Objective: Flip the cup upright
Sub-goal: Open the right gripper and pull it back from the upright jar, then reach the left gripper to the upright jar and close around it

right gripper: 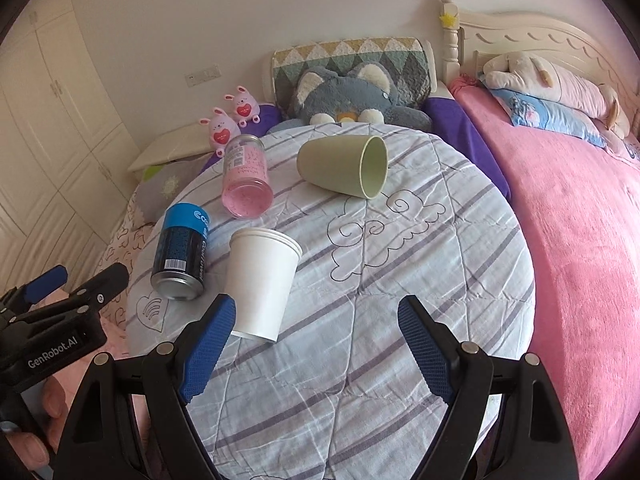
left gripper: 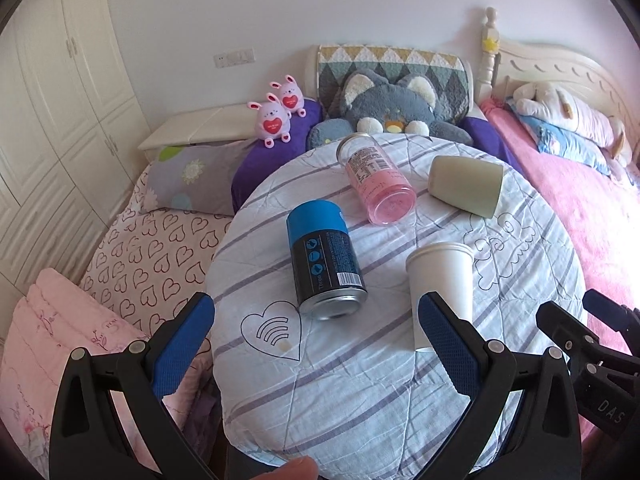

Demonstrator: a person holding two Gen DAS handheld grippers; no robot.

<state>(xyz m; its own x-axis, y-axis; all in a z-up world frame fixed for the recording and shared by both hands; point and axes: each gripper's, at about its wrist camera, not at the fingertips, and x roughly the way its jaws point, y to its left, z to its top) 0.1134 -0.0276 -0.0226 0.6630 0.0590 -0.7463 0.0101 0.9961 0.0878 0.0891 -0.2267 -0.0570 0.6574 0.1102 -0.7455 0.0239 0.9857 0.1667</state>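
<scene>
A white paper cup (left gripper: 440, 284) (right gripper: 260, 280) lies on its side on the round striped cloth-covered table (left gripper: 360, 380) (right gripper: 400, 280), mouth pointing away. A green cup (left gripper: 466, 186) (right gripper: 344, 166) lies on its side at the far side, mouth to the right. My left gripper (left gripper: 316, 320) is open and empty above the near table edge; its right finger overlaps the paper cup's base. My right gripper (right gripper: 316, 320) is open and empty, just right of the paper cup's base.
A blue-and-black can (left gripper: 326, 260) (right gripper: 180, 252) and a pink bottle (left gripper: 376, 184) (right gripper: 246, 178) lie on the table. Beds with plush toys (left gripper: 388, 108) (right gripper: 348, 92) surround it; a pink blanket (right gripper: 580, 240) is to the right. A wardrobe (left gripper: 48, 120) stands on the left.
</scene>
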